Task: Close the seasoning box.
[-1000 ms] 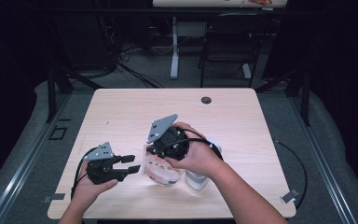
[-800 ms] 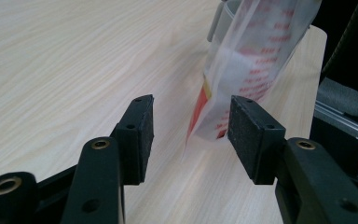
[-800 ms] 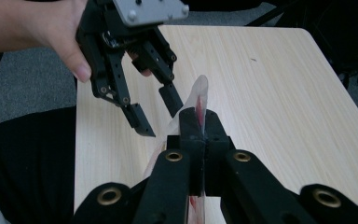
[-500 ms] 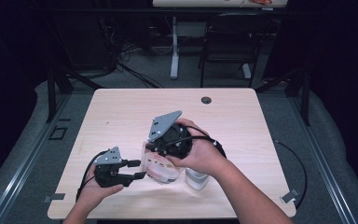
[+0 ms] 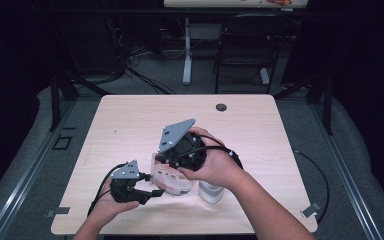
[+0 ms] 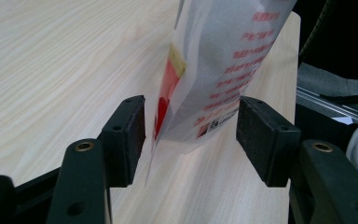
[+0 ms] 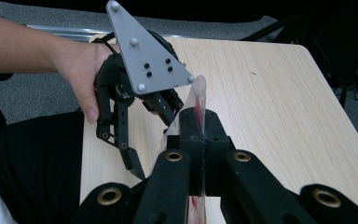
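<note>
**Right tongs pinch the pouch as left tongs spread around its corner**

I have my right gripper (image 7: 199, 135) pressed together on the edge of a clear plastic pouch with red print and a white back (image 5: 172, 177), holding it just above the pale wooden table (image 5: 130, 120) near the front edge. My left gripper (image 6: 191, 135) stands spread wide, its jaws having just been opening; the pouch's lower corner (image 6: 200, 93) hangs between the black pads (image 6: 266, 135), which do not press on it. A white cylindrical container (image 5: 211, 192) stands on the table just beside my right hand (image 5: 220, 167).
</note>
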Available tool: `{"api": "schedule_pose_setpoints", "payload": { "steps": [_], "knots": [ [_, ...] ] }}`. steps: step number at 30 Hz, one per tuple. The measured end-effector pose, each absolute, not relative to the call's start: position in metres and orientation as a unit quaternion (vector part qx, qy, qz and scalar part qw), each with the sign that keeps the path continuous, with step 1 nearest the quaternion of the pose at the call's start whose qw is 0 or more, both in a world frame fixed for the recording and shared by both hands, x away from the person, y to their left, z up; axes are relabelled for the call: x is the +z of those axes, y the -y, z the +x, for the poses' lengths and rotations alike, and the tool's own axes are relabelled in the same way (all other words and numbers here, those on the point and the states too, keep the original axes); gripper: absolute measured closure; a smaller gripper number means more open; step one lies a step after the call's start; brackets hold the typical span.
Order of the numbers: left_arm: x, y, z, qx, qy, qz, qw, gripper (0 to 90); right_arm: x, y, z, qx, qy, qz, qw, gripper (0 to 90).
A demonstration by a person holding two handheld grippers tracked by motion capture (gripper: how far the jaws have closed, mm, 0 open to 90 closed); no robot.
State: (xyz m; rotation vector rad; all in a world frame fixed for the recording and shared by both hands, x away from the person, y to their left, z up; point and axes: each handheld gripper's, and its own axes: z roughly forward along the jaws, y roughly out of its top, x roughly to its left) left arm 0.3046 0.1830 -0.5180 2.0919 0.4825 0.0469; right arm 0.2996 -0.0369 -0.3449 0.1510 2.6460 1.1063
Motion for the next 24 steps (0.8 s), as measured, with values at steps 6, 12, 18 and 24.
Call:
{"api": "schedule_pose_setpoints", "payload": {
  "steps": [6, 12, 18, 24],
  "knots": [
    [-0.526, -0.173, 0.307, 0.01, -0.182, 0.863, 0.471, 41.2, -0.345, 0.036, 0.299, 0.384, -0.913, 0.047, 0.129, 90.0],
    [-0.53, -0.17, 0.309, 0.005, -0.181, 0.861, 0.475, 40.0, -0.346, 0.034, 0.297, 0.385, -0.913, 0.042, 0.129, 90.0],
    [-0.53, -0.171, 0.309, 0.0, -0.174, 0.861, 0.478, 41.6, -0.345, 0.034, 0.297, 0.391, -0.91, 0.042, 0.129, 90.0],
    [-0.528, -0.172, 0.307, -0.004, -0.182, 0.862, 0.473, 54.5, -0.345, 0.034, 0.295, 0.396, -0.908, 0.041, 0.129, 90.0]
  ]
}}
